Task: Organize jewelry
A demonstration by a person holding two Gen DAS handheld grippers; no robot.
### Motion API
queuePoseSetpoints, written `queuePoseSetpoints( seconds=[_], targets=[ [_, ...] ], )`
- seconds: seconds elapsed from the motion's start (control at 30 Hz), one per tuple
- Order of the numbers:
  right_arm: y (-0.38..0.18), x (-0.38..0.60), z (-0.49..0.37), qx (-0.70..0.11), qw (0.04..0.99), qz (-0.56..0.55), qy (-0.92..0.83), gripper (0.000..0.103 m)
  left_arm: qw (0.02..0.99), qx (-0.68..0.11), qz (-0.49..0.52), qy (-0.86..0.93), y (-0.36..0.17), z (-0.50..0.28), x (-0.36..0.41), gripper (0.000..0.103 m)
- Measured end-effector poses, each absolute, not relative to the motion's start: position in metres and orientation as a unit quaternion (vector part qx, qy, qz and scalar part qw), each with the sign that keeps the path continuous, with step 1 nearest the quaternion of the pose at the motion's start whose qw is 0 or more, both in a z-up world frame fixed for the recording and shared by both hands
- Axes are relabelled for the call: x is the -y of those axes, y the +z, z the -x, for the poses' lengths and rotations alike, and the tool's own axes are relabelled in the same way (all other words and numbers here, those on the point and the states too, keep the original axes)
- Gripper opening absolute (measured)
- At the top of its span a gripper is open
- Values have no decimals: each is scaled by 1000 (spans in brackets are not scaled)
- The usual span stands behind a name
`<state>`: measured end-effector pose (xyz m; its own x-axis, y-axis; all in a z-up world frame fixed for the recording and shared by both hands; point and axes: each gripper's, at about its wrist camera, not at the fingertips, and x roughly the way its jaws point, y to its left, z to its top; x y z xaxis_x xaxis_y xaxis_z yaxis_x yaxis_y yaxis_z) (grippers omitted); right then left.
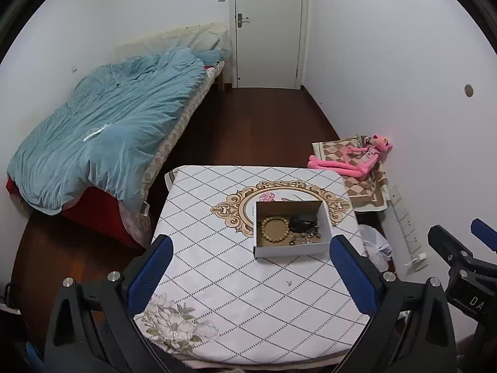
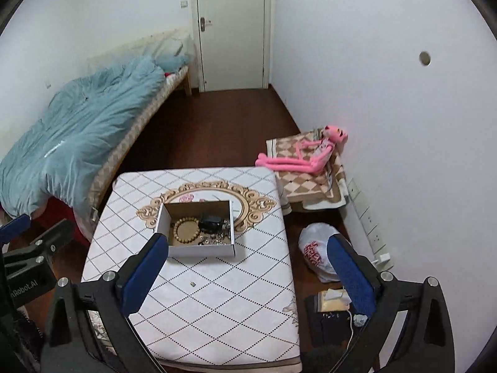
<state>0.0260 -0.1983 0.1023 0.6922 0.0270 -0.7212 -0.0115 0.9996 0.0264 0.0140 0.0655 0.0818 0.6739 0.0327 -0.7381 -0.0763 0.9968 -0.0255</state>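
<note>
Both jaws gape wide and empty, short of the box.
One small stray piece [image 1: 289, 283] lies on the surface just before the box [image 1: 292, 250], between the left gripper [image 1: 251, 276] and it; the right gripper [image 2: 248, 275] sits further right.

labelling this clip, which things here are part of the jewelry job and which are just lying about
Job: cardboard box on the table, bead bracelet, dark jewelry pile, tiny loose piece.

Lying about: pink plush toy, plastic bag, bed.

"nRobot.AI" on left claw [image 2: 18, 233] body; "DA" on right claw [image 1: 484, 239] body; bag [image 2: 316, 248] print perhaps unreadable.
</note>
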Motion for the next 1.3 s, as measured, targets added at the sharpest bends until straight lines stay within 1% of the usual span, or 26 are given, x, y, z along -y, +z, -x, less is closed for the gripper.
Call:
queuePoseSetpoints(
  seconds=[0.23, 0.47, 0.73, 1.0, 1.3],
  targets=[
    [125, 199, -7, -383, 924, 0, 9, 103, 920, -389, 20, 34, 103, 3, -61, 103],
    [124, 195, -4, -392, 920, 2, 16, 103, 916, -399, 22, 34, 97, 2, -59, 103],
    [109, 191, -23, -402, 915, 5, 10, 103, 909, -414, 28, 37, 83, -19, -56, 103],
    [91, 190, -63, -417, 909, 9, 0, 103, 898, -436, 27, 51, 66, -54, -57, 103],
    [52, 189, -109, -459, 888, 5, -2, 103, 879, -473, 28, 49, 40, -86, -56, 103]
  ],
)
